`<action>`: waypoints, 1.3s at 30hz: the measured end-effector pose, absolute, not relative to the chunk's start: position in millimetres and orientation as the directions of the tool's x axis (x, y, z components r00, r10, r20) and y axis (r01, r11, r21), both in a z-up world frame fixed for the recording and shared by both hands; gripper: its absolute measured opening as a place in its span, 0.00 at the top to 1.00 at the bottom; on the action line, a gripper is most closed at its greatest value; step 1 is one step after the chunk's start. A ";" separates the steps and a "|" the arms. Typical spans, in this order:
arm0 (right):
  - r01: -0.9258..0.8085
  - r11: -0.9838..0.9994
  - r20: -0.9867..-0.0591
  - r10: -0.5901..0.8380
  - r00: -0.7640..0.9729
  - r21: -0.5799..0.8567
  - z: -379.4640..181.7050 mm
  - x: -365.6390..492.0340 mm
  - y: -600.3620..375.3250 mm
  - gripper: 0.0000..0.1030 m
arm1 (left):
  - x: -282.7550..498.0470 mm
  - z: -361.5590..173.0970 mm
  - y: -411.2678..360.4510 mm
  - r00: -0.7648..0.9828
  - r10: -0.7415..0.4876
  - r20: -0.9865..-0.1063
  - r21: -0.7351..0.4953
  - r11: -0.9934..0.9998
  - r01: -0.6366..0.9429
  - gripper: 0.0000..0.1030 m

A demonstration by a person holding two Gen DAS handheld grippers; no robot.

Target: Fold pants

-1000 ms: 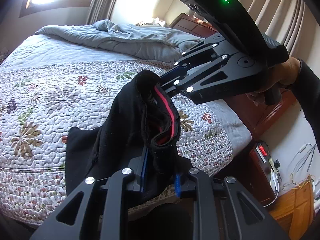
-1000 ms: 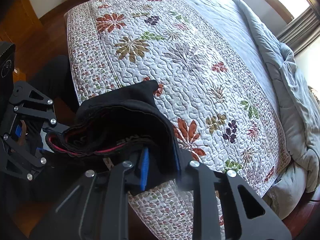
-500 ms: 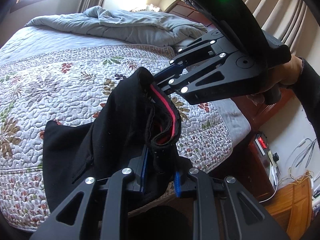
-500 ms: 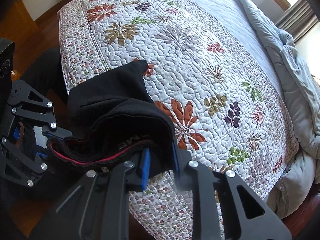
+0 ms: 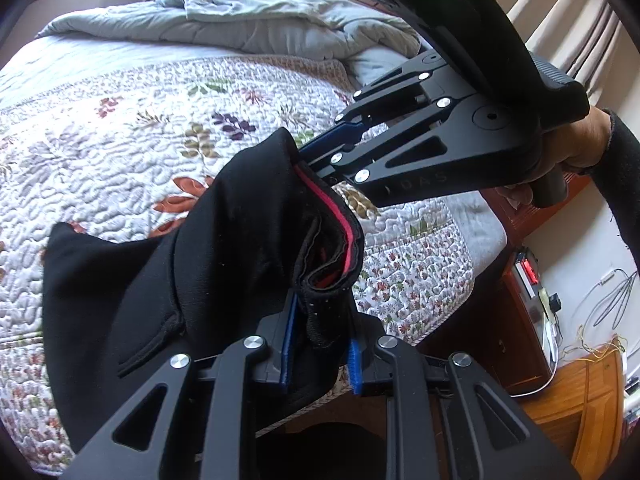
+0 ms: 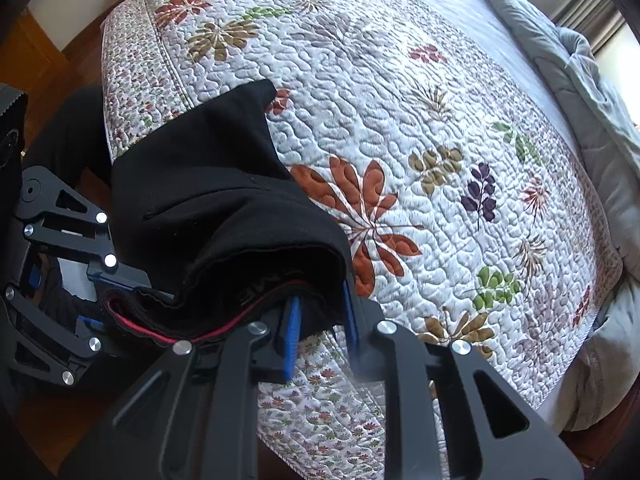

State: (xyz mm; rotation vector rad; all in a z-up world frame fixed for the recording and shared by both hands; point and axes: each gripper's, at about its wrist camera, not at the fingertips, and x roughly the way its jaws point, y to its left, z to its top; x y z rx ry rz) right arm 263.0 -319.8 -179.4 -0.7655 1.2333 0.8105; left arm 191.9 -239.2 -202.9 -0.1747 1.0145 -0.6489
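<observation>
Black pants (image 5: 208, 256) with a red-trimmed waistband (image 5: 340, 220) hang between my two grippers above a floral quilt (image 5: 132, 132). My left gripper (image 5: 320, 344) is shut on one end of the waistband, blue pads pinching the cloth. In the same view my right gripper (image 5: 312, 156) comes in from the upper right, held by a hand (image 5: 576, 148), shut on the waistband's far end. The right wrist view shows the right gripper (image 6: 320, 320) clamping the folded pants (image 6: 224, 200), whose lower part drapes onto the quilt (image 6: 400, 100). The left gripper (image 6: 104, 296) holds the waistband at lower left.
A rumpled grey duvet (image 5: 260, 28) lies at the head of the bed. Beside the bed stand a dark wooden nightstand with a red-lit device (image 5: 528, 276), cables on the wall, and a lighter wooden cabinet (image 5: 580, 412). Curtains (image 5: 580, 12) hang at upper right.
Both grippers have sunk toward the bed with the pants. More of the black cloth now lies spread on the quilt, and the quilt looks closer in both views.
</observation>
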 end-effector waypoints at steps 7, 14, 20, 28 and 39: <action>-0.846 0.531 -0.989 0.106 0.108 -0.035 -207.9 268.3 -339.7 0.82 | 198.5 -227.9 -257.5 0.308 -0.579 -0.755 -0.431 0.792 0.433 0.80; -0.836 0.548 -0.990 0.118 0.079 -0.001 -229.2 273.0 -353.4 0.84 | 203.5 -247.9 -269.2 0.268 -0.573 -0.775 -0.436 0.791 0.430 0.79; -0.825 0.565 -0.989 0.135 0.060 0.027 -243.9 272.0 -361.4 0.84 | 204.5 -261.1 -276.7 0.242 -0.561 -0.791 -0.429 0.792 0.435 0.79; -0.775 0.630 -0.985 0.160 0.065 0.051 -252.0 266.9 -376.4 0.84 | 206.4 -267.6 -281.4 0.215 -0.548 -0.809 -0.417 0.791 0.447 0.76; -0.463 0.850 -0.936 0.334 0.105 0.251 -238.6 249.5 -425.5 0.76 | 201.4 -260.2 -262.4 0.142 -0.677 -0.722 -0.556 0.690 0.464 0.47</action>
